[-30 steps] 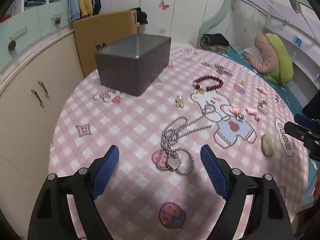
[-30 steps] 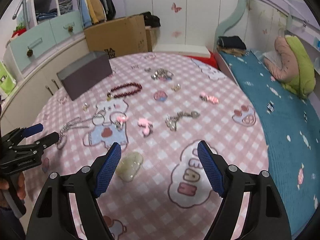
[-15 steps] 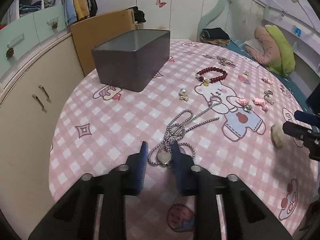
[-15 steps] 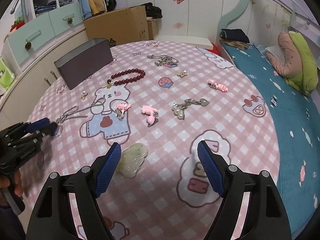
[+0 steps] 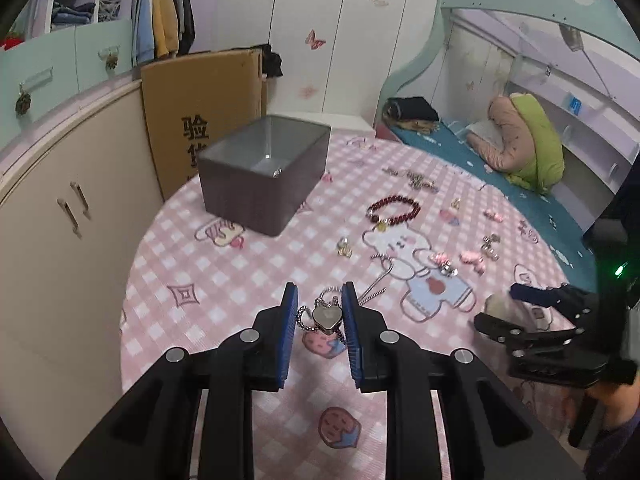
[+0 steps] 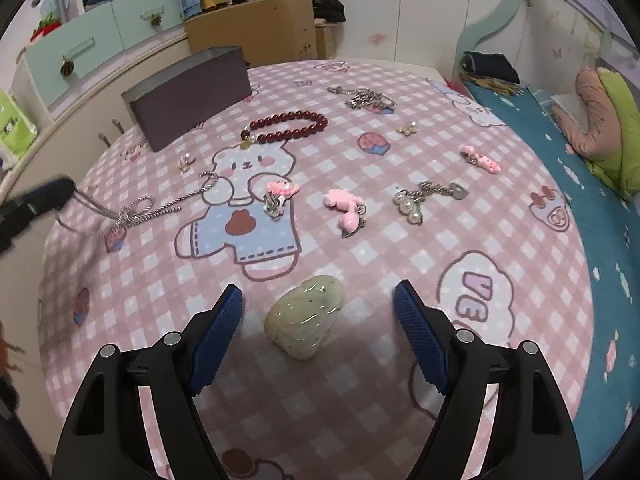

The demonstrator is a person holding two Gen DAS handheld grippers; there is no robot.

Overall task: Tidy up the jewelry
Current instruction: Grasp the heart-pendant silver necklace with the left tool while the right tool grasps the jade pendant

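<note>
My left gripper is shut on the silver heart pendant of a silver necklace and holds it above the pink checked tablecloth. Its chain trails down to the cloth. The left gripper also shows at the left edge of the right wrist view. My right gripper hangs low over a pale green stone. Its jaws are closing, the stone lies between them, and the pads do not touch it. An open grey box stands at the far left of the table.
A dark red bead bracelet, pink clips, a pearl charm and a silver chain pile lie spread over the cloth. A cardboard box and cabinets stand on the left. A bed runs along the right.
My left gripper has shut on the heart pendant and lifted it, drawing the chain up. My right gripper has come down over the green stone and its jaws have narrowed.
</note>
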